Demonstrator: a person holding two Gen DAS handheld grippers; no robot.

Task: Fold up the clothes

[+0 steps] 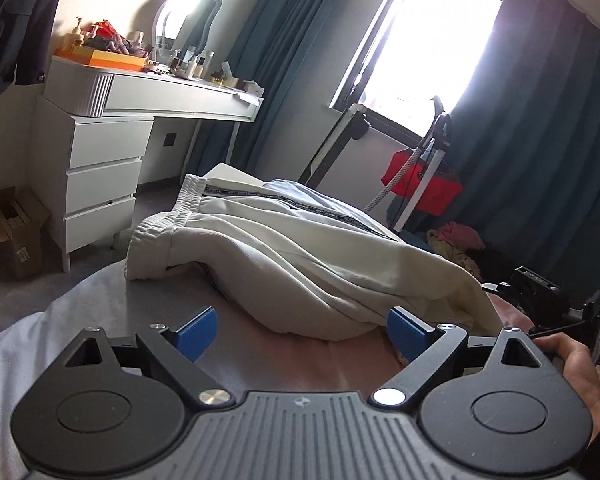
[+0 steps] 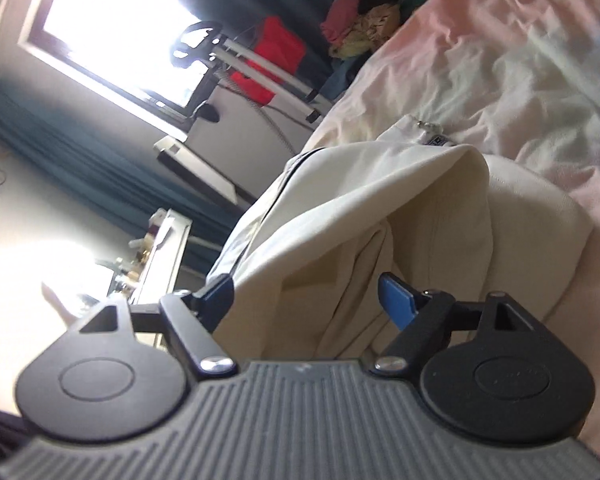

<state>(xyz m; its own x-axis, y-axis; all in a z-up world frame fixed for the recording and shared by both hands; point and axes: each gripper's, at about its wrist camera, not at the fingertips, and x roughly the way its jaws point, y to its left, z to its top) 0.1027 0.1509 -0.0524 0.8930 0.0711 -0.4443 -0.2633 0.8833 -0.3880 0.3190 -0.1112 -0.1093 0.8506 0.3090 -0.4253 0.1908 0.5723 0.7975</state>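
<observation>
Your cream cotton track pants lie bunched, unfolded, ahead of your left gripper, jaws apart and empty; right gripper spread around fabric, unclamped.

Blown-out window glare, fisheye warp, slight blur.
</observation>
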